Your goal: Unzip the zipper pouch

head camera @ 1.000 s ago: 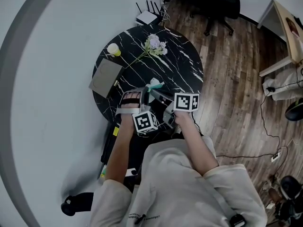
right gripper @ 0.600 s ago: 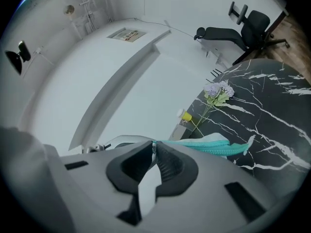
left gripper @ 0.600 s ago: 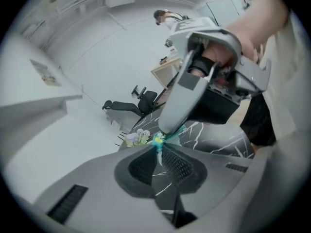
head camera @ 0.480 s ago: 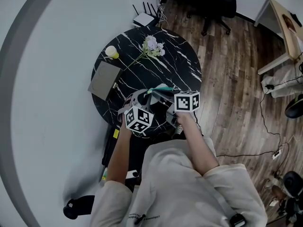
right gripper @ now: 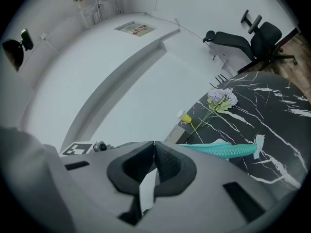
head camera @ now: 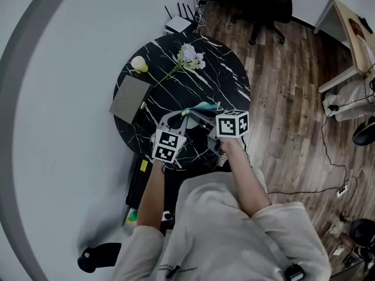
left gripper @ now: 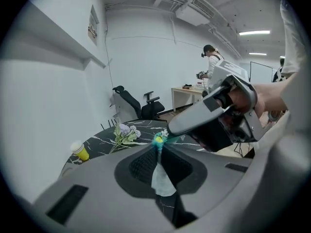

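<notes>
Left gripper [left gripper: 158, 147] on slim teal pouch [right gripper: 221, 150], tooth-edged.

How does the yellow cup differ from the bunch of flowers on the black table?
The yellow cup stands upright; the bunch of flowers lies on its side, stems trailing across the top. The cup is plain yellow with a pale lid; the flowers are pale purple blooms with green leaves. The cup sits by the rim; the flowers lie further in. Both rest on the black marbled table, apart from each other.
</notes>
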Demonstrator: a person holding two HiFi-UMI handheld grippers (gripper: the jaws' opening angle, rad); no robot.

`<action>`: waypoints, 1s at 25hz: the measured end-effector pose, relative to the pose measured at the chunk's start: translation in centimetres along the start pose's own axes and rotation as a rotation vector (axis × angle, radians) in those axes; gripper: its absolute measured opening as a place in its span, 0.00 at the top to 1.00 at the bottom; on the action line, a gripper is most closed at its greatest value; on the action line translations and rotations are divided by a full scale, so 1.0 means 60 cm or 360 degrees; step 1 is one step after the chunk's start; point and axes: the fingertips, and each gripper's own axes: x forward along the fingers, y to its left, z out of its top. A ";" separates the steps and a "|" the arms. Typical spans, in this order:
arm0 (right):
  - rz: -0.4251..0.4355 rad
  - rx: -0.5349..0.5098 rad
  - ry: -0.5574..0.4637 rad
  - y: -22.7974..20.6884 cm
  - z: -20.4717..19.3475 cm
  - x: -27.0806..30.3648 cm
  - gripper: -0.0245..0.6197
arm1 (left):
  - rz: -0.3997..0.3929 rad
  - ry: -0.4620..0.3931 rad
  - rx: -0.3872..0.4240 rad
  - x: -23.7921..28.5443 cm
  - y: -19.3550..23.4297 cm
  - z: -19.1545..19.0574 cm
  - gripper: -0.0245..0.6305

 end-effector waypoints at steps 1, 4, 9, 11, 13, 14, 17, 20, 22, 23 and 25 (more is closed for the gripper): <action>-0.0013 -0.0018 0.0010 0.000 -0.001 0.001 0.94 | 0.0000 0.0002 0.0000 0.000 0.000 -0.002 0.89; -0.0050 -0.0058 0.0029 0.001 -0.003 0.001 0.94 | 0.0003 0.0007 0.0004 -0.002 0.001 -0.004 0.89; -0.0130 -0.0126 0.0052 -0.013 -0.001 -0.010 0.95 | 0.0010 0.0013 0.0020 0.001 0.001 -0.004 0.89; -0.0144 -0.0135 0.0050 -0.016 -0.001 -0.013 0.95 | 0.0010 0.0014 0.0028 0.003 -0.001 -0.004 0.89; -0.0166 -0.0136 0.0047 -0.020 -0.002 -0.017 0.95 | 0.0014 0.0013 0.0022 0.004 -0.003 -0.005 0.89; -0.0175 -0.0137 0.0046 -0.022 -0.002 -0.019 0.95 | 0.0014 0.0010 0.0012 0.004 -0.004 -0.004 0.89; -0.0192 -0.0154 0.0049 -0.026 0.001 -0.025 0.95 | 0.0016 0.0008 0.0008 0.006 -0.007 -0.002 0.89; -0.0212 -0.0172 0.0048 -0.029 0.004 -0.027 0.95 | 0.0027 0.0004 -0.0004 0.005 -0.007 0.000 0.89; -0.0222 -0.0186 0.0050 -0.027 0.005 -0.028 0.95 | 0.0030 -0.0002 -0.0013 0.003 -0.007 0.001 0.89; -0.0228 -0.0195 0.0053 -0.027 0.005 -0.028 0.95 | 0.0031 -0.0002 -0.0011 0.002 -0.008 0.002 0.89; -0.0250 -0.0212 0.0056 -0.027 0.006 -0.030 0.95 | 0.0039 -0.0003 -0.0010 -0.001 -0.006 0.003 0.89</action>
